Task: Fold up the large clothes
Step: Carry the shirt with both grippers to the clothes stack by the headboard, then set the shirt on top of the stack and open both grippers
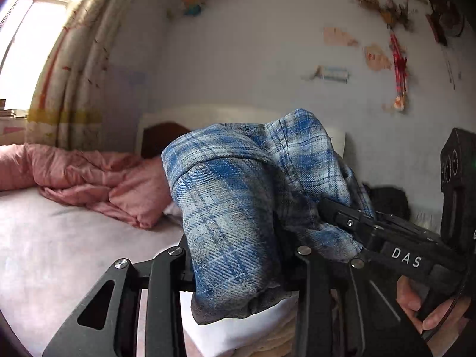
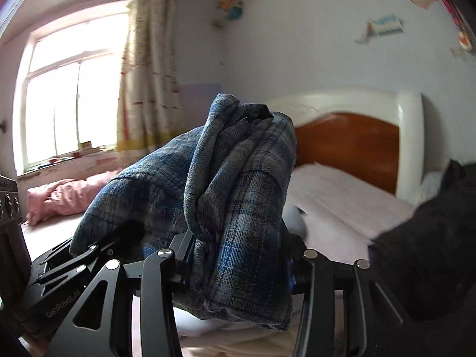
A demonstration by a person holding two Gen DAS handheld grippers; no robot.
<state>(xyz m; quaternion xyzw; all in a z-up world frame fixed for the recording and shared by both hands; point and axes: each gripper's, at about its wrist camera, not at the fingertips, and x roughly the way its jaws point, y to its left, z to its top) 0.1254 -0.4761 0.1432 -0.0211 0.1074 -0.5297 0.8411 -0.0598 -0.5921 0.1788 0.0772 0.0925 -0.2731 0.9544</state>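
A blue and grey plaid shirt (image 1: 232,208) is bunched up and held in the air above the bed. My left gripper (image 1: 238,255) is shut on a thick fold of it, and the cloth hides its fingertips. My right gripper (image 2: 238,255) is shut on another bunch of the same plaid shirt (image 2: 238,196). In the left wrist view the right gripper (image 1: 342,217) comes in from the right and bites the shirt close beside the left one. In the right wrist view the left gripper (image 2: 86,255) shows at lower left under the cloth.
The bed (image 1: 59,253) with a pale pink sheet lies below. A crumpled pink quilt (image 1: 98,178) sits at its far left by the curtained window (image 2: 68,101). A wood and white headboard (image 2: 357,142) stands behind. A dark garment (image 2: 431,253) is at right. White folded cloth (image 1: 247,333) lies under the grippers.
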